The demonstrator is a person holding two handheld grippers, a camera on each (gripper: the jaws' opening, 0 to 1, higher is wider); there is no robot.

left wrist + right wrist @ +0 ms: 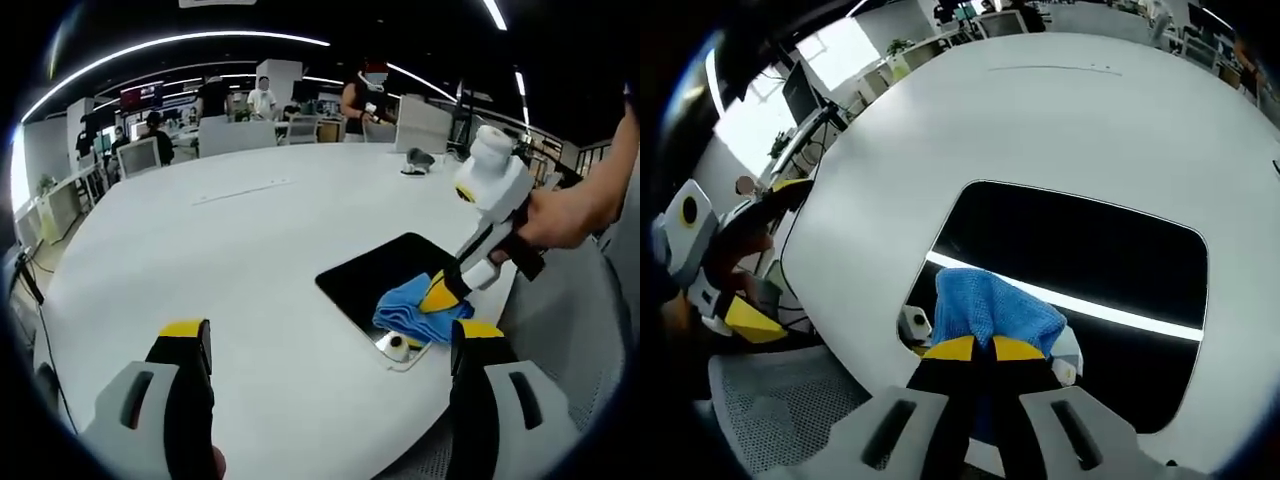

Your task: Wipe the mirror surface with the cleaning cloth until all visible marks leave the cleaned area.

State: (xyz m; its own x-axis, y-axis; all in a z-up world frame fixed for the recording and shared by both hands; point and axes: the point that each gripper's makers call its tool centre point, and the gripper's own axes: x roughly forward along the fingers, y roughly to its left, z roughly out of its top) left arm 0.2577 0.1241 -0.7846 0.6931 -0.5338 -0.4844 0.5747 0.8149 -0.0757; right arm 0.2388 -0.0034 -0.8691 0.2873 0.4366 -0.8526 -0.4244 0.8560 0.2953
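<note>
The right gripper [975,348], clamped on the blue cloth [985,308], presses it onto the mirror [1080,245]; wiping looks underway. The left gripper [330,345] waits wide open over the table [200,250]. Next, probably, a sweep across the glass.

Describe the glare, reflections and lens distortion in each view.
Right gripper view: the mirror looks mostly black, crossed by a bright reflected light strip beside the blue cloth in the right gripper; the table edge bows from fisheye. Left gripper view: ceiling light strips curve overhead, the white table looks evenly lit, and the mirror reads dark.
</note>
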